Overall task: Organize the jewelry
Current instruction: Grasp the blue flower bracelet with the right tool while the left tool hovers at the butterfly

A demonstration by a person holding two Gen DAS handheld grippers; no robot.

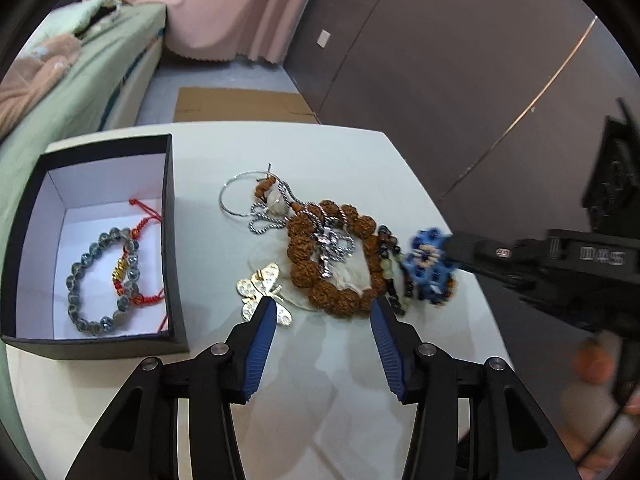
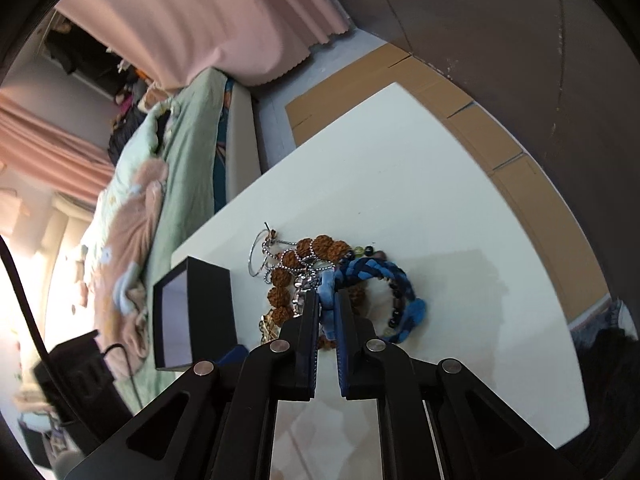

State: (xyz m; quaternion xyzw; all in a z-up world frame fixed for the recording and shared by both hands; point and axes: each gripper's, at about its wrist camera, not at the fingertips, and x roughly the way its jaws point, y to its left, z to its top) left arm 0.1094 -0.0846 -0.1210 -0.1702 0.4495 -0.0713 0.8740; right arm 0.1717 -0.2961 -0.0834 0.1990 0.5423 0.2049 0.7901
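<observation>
Matt black box (image 1: 174, 240); woven cloth bracelet (image 2: 384, 276).

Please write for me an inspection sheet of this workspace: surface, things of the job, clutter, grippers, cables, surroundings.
Surface: white table, mostly bare.
Job's things: black box with white lining holds a grey bead bracelet and a red cord bracelet; beside it lie a brown seed-bead bracelet, a silver hoop, a gold dragonfly brooch.
Clutter: nothing seen.
Grippers: left gripper open, empty; right gripper shut on a blue braided band.
Cables: black cable at the edge.
Surroundings: bed with green cover, pink curtain, cardboard.
</observation>
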